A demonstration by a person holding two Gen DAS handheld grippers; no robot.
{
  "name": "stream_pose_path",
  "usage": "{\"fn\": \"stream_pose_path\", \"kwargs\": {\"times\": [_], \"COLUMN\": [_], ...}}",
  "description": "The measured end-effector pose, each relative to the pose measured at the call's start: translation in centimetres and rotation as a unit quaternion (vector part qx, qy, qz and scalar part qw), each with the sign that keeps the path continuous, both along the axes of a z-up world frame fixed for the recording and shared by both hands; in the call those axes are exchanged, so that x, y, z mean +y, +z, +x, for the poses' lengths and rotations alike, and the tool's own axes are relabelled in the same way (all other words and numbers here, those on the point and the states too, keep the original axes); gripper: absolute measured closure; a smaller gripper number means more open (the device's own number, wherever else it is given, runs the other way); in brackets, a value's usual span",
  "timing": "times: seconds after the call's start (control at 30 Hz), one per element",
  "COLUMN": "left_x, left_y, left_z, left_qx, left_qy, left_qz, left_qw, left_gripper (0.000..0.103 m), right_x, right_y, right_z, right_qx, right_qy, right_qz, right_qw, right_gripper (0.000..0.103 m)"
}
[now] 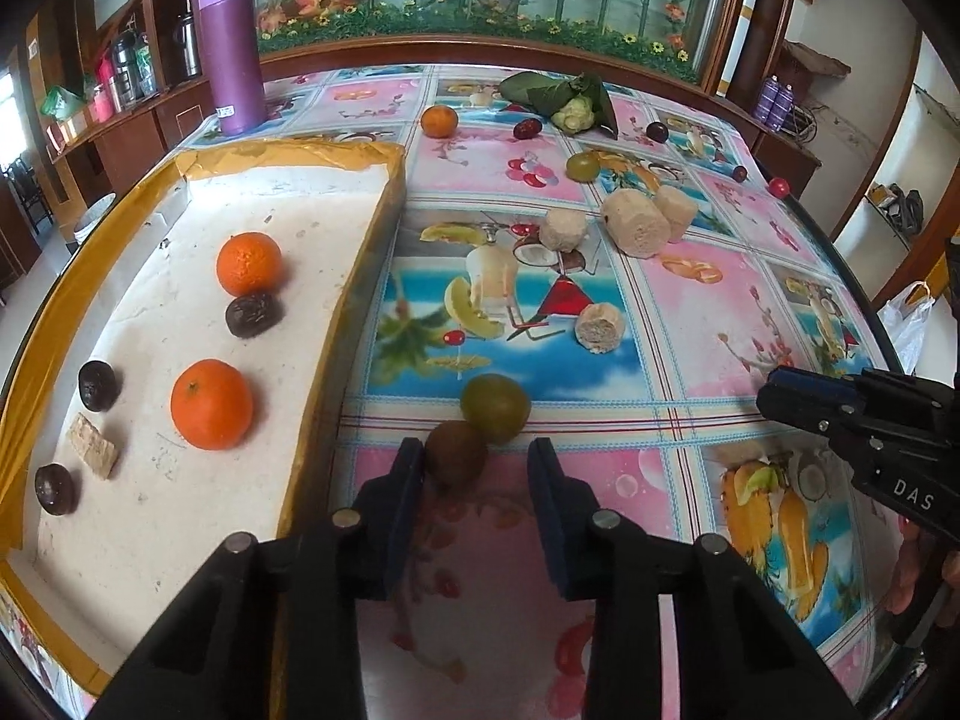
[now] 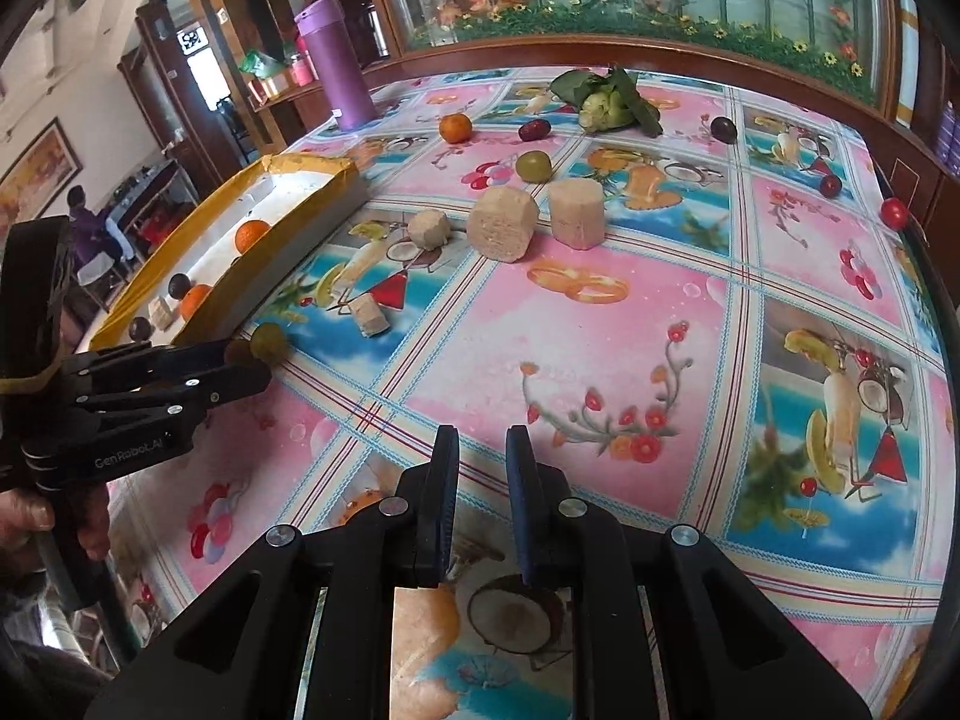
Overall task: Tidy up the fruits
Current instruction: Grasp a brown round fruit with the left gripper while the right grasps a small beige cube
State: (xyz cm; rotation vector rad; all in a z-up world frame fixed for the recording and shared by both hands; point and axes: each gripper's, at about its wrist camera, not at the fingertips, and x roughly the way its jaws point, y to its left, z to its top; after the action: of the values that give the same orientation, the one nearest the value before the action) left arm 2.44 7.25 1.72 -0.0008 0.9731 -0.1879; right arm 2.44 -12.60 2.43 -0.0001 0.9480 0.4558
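Observation:
My left gripper (image 1: 475,463) is open, low over the table, with a brown kiwi (image 1: 456,455) between its tips, against the left finger. A green fruit (image 1: 495,409) lies just beyond the kiwi. The yellow-rimmed white tray (image 1: 354,240) to the left holds two oranges (image 1: 248,264), several dark passion fruits (image 1: 253,314) and a biscuit (image 1: 91,445). My right gripper (image 2: 482,450) is open a little, empty, above bare tablecloth. It also shows at the right of the left wrist view (image 1: 774,393). The left gripper (image 2: 240,360) shows in the right wrist view beside the kiwi (image 2: 238,351).
Several beige cake rolls (image 1: 636,222) lie mid-table. Beyond them are an orange (image 1: 439,121), a green fruit (image 1: 582,166), dark and red plums (image 1: 527,128), small red fruits (image 1: 779,186) and a cauliflower (image 1: 570,102). A purple flask (image 1: 231,48) stands behind the tray.

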Motion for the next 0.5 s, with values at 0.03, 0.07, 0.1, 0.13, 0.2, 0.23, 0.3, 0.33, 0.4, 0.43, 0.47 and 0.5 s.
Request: {"fn": "stream_pose_path", "kwargs": {"times": [0.03,0.07,0.1,0.13,0.2,0.23,0.3,0.33,0.4,0.43,0.47,0.5], "left_x": [0.1,0.2,0.2,0.2,-0.3,-0.6,-0.8,-0.8,-0.6,-0.5,-0.5,-0.5], "left_y": [0.0,0.1,0.1,0.1,0.0,-0.1,-0.1,-0.1,-0.1,-0.1,-0.1,0.0], "left_z": [0.1,0.2,0.3,0.4,0.5,0.5,0.1,-0.1,0.0,0.1,0.3,0.4], "left_qx": [0.000,0.001,-0.001,-0.003,-0.006,-0.005,-0.011,-0.016,-0.022,-0.023,-0.023,-0.024], "left_qy": [0.000,0.002,0.003,0.000,-0.012,-0.024,-0.040,-0.045,-0.048,-0.048,-0.049,-0.049], "left_qz": [-0.002,-0.004,-0.005,-0.006,0.010,0.018,0.025,0.027,0.032,0.034,0.032,0.029], "left_qw": [1.0000,1.0000,1.0000,1.0000,0.9999,0.9995,0.9988,0.9985,0.9981,0.9980,0.9980,0.9981], "left_gripper": [0.064,0.064,0.064,0.064,0.064,0.064,0.066,0.070,0.074,0.075,0.075,0.075], "right_x": [0.2,0.5,0.7,0.9,1.4,1.5,1.9,2.1,2.2,2.4,2.5,2.7], "right_y": [-0.1,-0.2,-0.3,-0.3,-0.3,-0.2,-0.1,-0.1,0.0,0.0,0.0,0.0], "right_z": [0.1,0.2,0.4,0.5,0.6,0.6,0.6,0.6,0.6,0.7,0.9,1.2], "right_qx": [0.001,0.002,0.005,0.007,0.010,0.010,0.010,0.010,0.011,0.012,0.012,0.014], "right_qy": [0.002,0.004,0.005,0.006,0.009,0.010,0.011,0.012,0.013,0.014,0.013,0.012], "right_qz": [-0.001,-0.001,-0.002,-0.001,0.003,0.005,0.004,0.003,0.004,0.002,0.002,0.005], "right_qw": [1.000,1.000,1.000,1.000,1.000,1.000,1.000,1.000,1.000,1.000,1.000,1.000], "right_gripper": [0.087,0.087,0.087,0.087,0.087,0.087,0.087,0.087,0.087,0.087,0.087,0.086]}}
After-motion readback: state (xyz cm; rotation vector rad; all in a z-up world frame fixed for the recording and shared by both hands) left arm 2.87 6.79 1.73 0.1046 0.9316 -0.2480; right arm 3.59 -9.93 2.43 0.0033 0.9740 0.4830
